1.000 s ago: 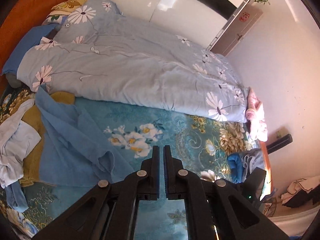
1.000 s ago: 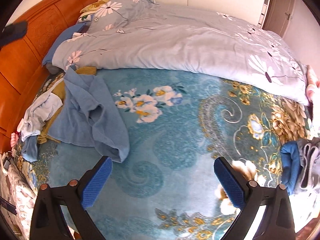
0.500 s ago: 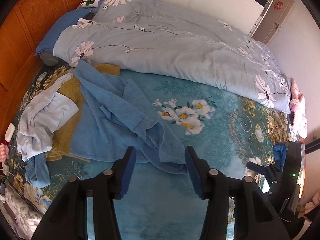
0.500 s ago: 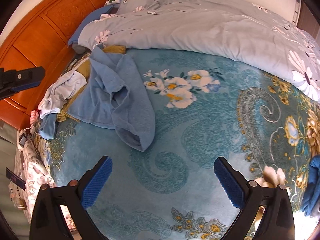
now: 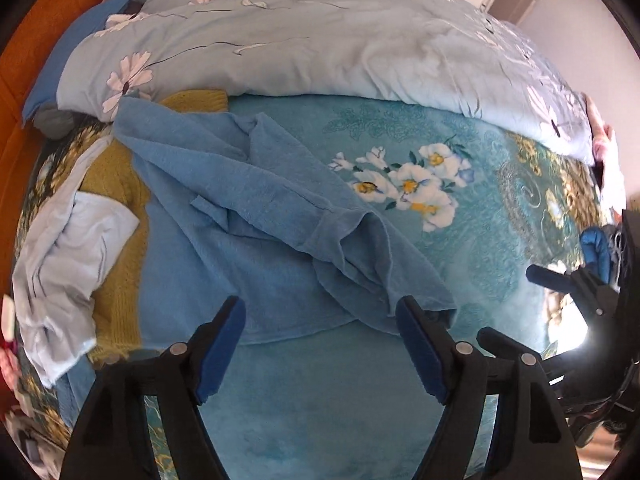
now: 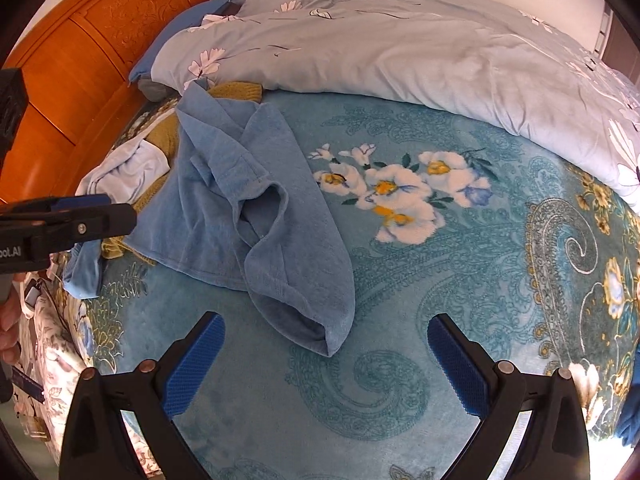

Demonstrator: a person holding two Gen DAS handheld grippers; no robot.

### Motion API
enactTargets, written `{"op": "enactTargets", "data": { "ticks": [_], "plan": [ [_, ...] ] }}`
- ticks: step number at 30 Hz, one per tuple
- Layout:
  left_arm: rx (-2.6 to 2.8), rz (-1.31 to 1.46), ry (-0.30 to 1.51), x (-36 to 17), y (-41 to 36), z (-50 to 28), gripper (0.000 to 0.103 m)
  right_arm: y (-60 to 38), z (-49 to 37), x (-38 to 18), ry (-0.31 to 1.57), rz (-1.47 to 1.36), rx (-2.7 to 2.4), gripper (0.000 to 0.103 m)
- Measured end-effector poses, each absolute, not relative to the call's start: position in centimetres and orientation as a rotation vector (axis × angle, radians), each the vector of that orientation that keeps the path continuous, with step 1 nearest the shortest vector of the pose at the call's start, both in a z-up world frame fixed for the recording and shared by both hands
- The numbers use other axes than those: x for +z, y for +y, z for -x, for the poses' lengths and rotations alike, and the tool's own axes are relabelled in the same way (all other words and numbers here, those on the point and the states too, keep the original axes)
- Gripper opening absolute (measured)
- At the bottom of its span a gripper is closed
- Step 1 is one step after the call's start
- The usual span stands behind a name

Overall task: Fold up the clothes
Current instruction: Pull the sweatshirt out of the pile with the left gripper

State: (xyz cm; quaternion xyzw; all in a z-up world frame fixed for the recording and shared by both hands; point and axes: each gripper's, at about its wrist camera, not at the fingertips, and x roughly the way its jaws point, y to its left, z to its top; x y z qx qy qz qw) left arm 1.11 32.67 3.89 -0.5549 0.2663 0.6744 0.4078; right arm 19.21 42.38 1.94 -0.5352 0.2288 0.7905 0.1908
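A crumpled blue T-shirt (image 5: pixel 256 224) (image 6: pixel 248 200) lies on the teal floral blanket (image 5: pixel 320 400) (image 6: pixel 440 280), partly over a mustard knit (image 5: pixel 116 184) and a pale blue-white garment (image 5: pixel 68 248). My left gripper (image 5: pixel 320 336) hovers just above the shirt's near hem, its jaws opening, with nothing pressed between the blue pads. My right gripper (image 6: pixel 326 356) stands wide open over the blanket, just short of the shirt's sleeve end (image 6: pixel 320 336). The left gripper's body (image 6: pixel 60 224) shows at the left edge of the right wrist view.
A grey-blue floral duvet (image 5: pixel 340 40) (image 6: pixel 400 52) is bunched along the far side of the bed. An orange wooden headboard (image 6: pixel 80 60) stands at the left. Folded blue and grey clothes (image 5: pixel 596 248) sit at the right edge. A pink item (image 5: pixel 608 160) lies beyond them.
Both grippers have come down and left toward the blue T-shirt, which now looks much larger. The left gripper's jaws, shut a second ago, have spread wide. The right gripper stayed open.
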Motion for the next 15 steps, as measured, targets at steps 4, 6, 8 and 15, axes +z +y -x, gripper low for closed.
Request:
{"op": "enactTargets", "data": {
  "ticks": [4, 6, 8, 15],
  "plan": [
    [1.584, 1.313, 0.806, 1.6, 34.8, 0.7, 0.079, 42.1, -17.6, -0.1, 0.628, 1.562, 2.195, 0.103],
    [1.54, 1.241, 0.865, 0.9, 35.8, 1.5, 0.079, 41.9, -16.8, -1.0, 0.608, 1.594, 2.185, 0.103],
    [1.495, 1.146, 0.934, 0.3, 36.8, 2.1, 0.079, 41.7, -16.3, -2.0, 0.588, 1.633, 2.177, 0.103],
    [1.317, 0.917, 1.13, -2.5, 39.6, 4.6, 0.079, 41.9, -15.0, -5.3, 0.589, 1.763, 2.121, 0.08]
  ]
}}
